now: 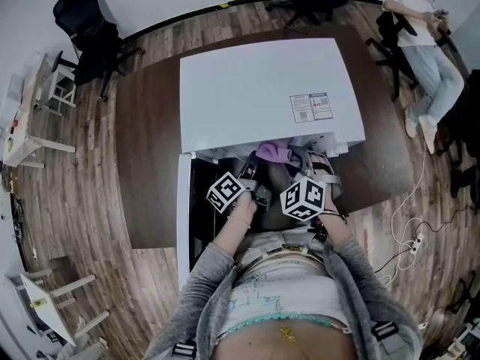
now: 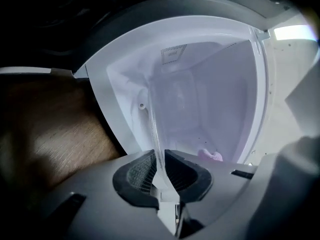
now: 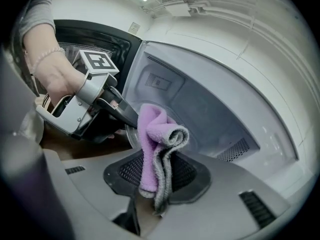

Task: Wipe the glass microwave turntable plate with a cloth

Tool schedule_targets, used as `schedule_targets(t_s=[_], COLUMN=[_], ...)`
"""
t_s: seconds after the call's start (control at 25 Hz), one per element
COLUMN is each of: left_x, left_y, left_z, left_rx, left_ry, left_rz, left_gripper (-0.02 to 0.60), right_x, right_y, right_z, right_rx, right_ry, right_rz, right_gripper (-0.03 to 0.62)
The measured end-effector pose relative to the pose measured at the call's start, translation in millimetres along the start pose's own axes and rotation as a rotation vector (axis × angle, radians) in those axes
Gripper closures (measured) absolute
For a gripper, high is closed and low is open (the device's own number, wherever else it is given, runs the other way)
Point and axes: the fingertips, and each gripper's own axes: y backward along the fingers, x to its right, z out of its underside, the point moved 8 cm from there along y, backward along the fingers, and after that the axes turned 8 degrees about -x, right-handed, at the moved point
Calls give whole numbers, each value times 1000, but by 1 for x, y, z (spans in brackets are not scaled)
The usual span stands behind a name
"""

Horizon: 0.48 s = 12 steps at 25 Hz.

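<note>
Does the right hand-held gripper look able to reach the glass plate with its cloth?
Probably yes: its cloth hangs close beside the glass plate clamped in the left hand-held gripper, with nothing between them.

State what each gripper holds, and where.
The left gripper grips the glass plate by its rim; the right gripper pinches the cloth by its lower part.

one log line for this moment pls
left gripper: shut on glass plate, gripped at rim | right gripper: shut on purple cloth | microwave door: open
</note>
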Motion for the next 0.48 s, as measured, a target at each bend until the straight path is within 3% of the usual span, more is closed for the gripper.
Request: schedule_targets(t_s=[0.48], left_x=[-4], left_y=[-14], left_z=[-3], left_rx=[39], left_ry=[17], left_rz=[7], left_gripper=[526], right_x=[3], right_y=[1], right_z=[11], right_rx=[-11], right_ry=[-37], right_rz=[-7], right_gripper=[471])
